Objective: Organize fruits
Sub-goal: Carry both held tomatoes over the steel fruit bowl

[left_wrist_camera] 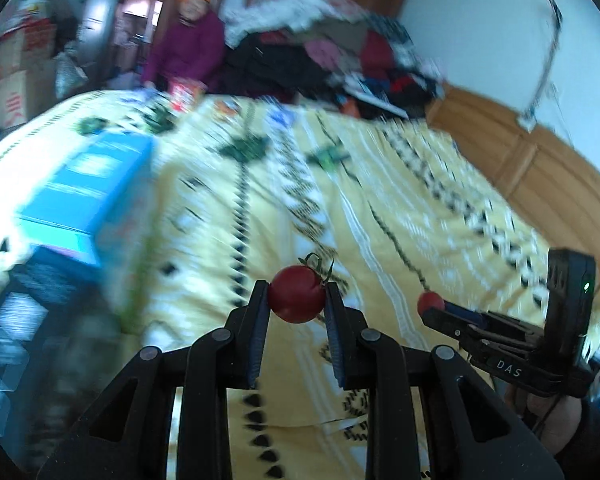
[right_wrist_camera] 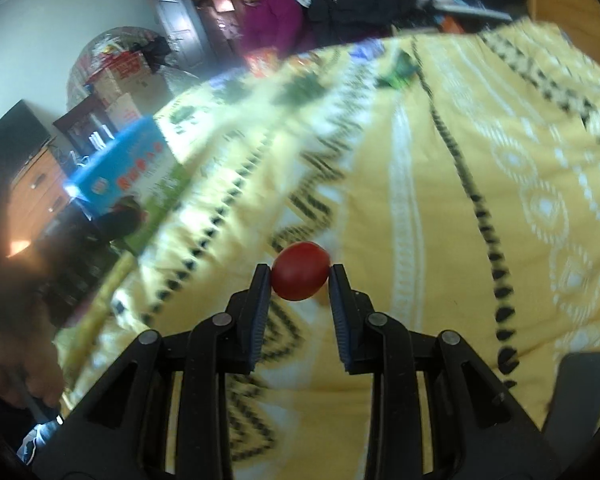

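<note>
While the left wrist view shows both tools at once, the right wrist view shows only its own jaws and a blurred hand (right_wrist_camera: pixel 16 368) at the lower left edge. Clamped between the left gripper (left_wrist_camera: pixel 297 296) pads is a red tomato with a green stem (left_wrist_camera: pixel 297 294), held above the yellow patterned bedspread (left_wrist_camera: pixel 400 200). Off to its right, the right gripper (right_wrist_camera: pixel 299 276) pinches a stemless red tomato (right_wrist_camera: pixel 300 270). Both tools tilt downward over the bed, near a blue box (right_wrist_camera: pixel 128 168).
</note>
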### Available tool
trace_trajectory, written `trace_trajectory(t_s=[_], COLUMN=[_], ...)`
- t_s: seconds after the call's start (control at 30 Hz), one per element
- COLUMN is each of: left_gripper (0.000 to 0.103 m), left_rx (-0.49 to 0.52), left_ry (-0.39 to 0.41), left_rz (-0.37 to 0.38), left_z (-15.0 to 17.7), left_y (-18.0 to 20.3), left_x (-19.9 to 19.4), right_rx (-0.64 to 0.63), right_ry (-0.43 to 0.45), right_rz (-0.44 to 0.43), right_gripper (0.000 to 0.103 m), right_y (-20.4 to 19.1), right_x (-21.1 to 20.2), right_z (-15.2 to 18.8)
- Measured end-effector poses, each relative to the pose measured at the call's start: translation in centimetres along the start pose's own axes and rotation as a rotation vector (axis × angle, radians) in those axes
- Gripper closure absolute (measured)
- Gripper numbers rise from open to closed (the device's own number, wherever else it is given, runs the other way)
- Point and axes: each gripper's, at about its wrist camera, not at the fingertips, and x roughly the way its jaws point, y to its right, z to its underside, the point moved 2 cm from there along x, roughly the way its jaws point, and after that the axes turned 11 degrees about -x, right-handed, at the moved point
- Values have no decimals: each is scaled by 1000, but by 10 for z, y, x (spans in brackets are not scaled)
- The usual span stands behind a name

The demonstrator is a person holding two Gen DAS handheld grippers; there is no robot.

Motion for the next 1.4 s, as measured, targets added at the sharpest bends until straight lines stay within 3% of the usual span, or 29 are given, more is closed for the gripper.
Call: trace_trajectory(t_s=[0.13, 0.3, 0.53, 0.67, 0.9, 1.1, 1.4], left_gripper=[76, 76, 76, 76, 76, 76, 76], left_rx=[-88, -192, -347, -398, -469, -476, -495], left_ry=[144, 270, 333, 307, 244, 179, 117], left_rz=[-71, -203, -381, -445, -498, -508, -519], left_z=[-33, -52, -43, -25, -1, 6, 18], left_y=[-54, -140, -254, -295, -336, -346, -358], left_x=[-79, -163, -240, -253, -250, -232, -218], right_rx=[-83, -201, -371, -455, -488, -481, -455], right_ry=[63, 98, 81, 53, -66, -171, -229], right_rz=[-56, -164, -332, -436, -527, -519, -505], right_gripper=[73, 73, 73, 73, 73, 73, 71], right_y=[-59, -152, -291, -370, -444, -456, -470], right_x=[-12, -12, 6, 22, 50, 80, 90], right_z=[-40, -79, -102, -103, -91, -77, -71])
